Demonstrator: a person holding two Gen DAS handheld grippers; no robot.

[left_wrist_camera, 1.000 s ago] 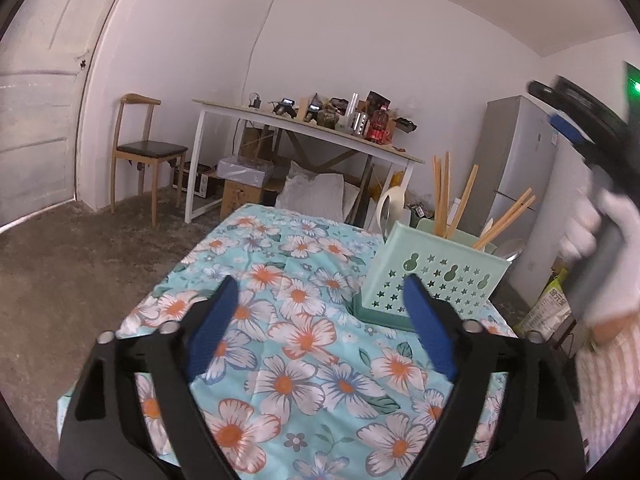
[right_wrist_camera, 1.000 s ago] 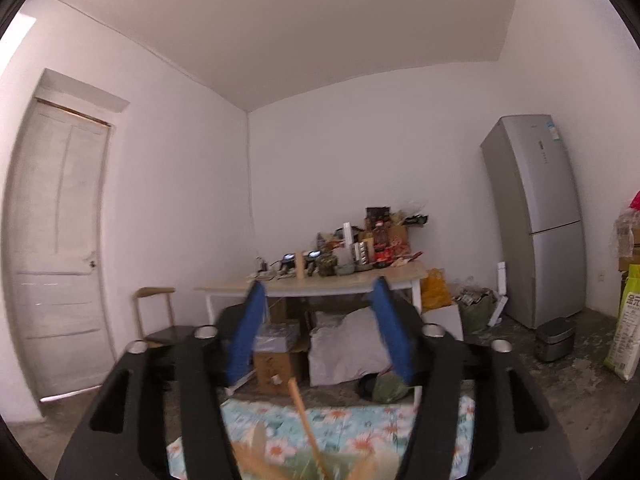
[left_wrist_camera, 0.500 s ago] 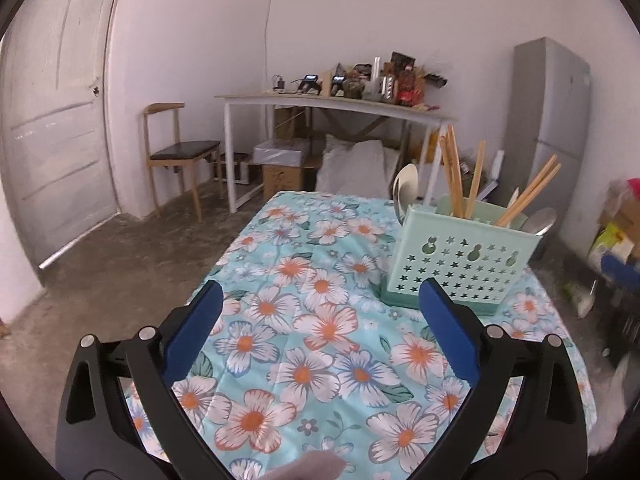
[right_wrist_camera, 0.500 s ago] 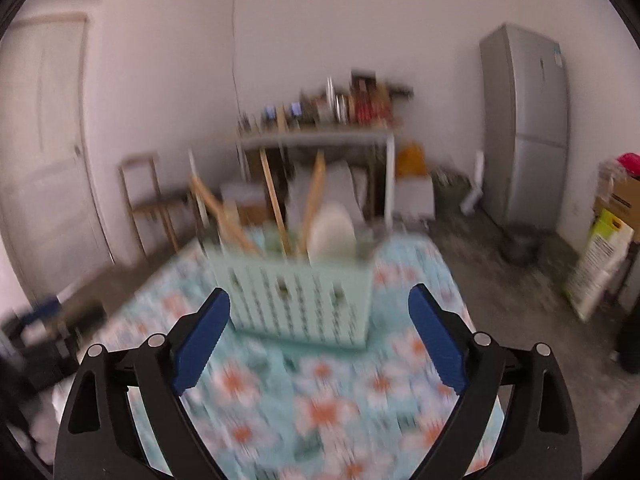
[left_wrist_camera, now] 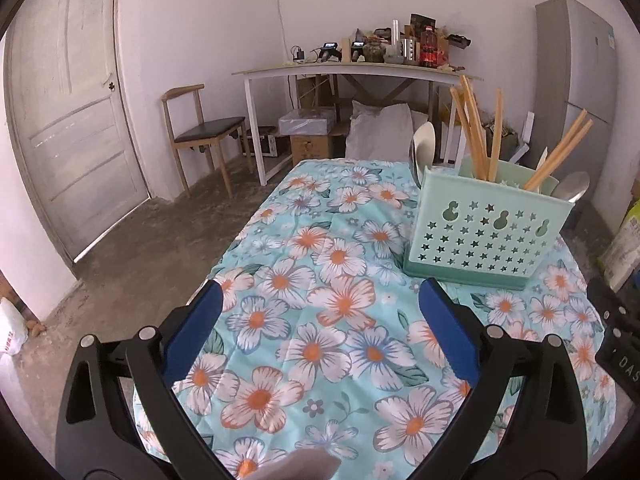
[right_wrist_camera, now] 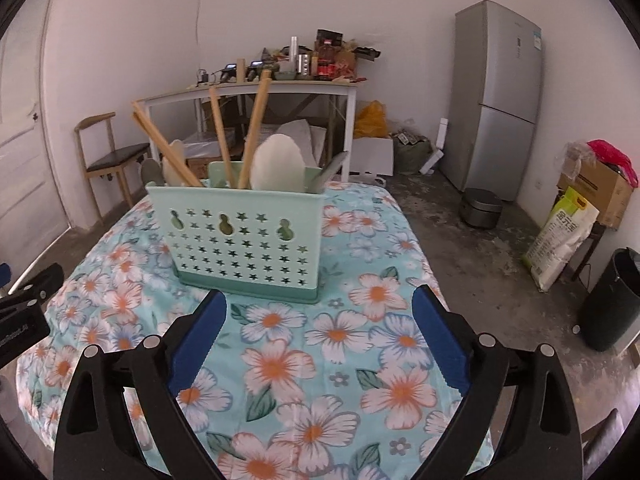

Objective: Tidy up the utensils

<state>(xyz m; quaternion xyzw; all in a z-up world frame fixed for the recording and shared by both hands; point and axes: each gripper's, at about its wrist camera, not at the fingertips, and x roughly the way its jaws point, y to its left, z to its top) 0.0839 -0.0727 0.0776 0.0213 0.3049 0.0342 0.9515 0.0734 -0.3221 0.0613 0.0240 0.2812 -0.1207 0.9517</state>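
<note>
Utensils (right_wrist_camera: 276,164) stand in the mint caddy (right_wrist_camera: 244,244), centre frame on the floral cloth. Left gripper (left_wrist_camera: 320,332) and right gripper (right_wrist_camera: 320,328) have just been opening — both wide, empty. Task looks finished; next, withdraw.

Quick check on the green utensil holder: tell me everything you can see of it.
The utensil holder is a pale mint plastic caddy on a darker green base, its front wall pierced with star holes and three gourd-shaped cutouts. It stands upright on the floral tablecloth, beyond both open grippers, touched by neither. Wooden chopsticks lean out of it, alongside a white spoon and metal utensils.
</note>
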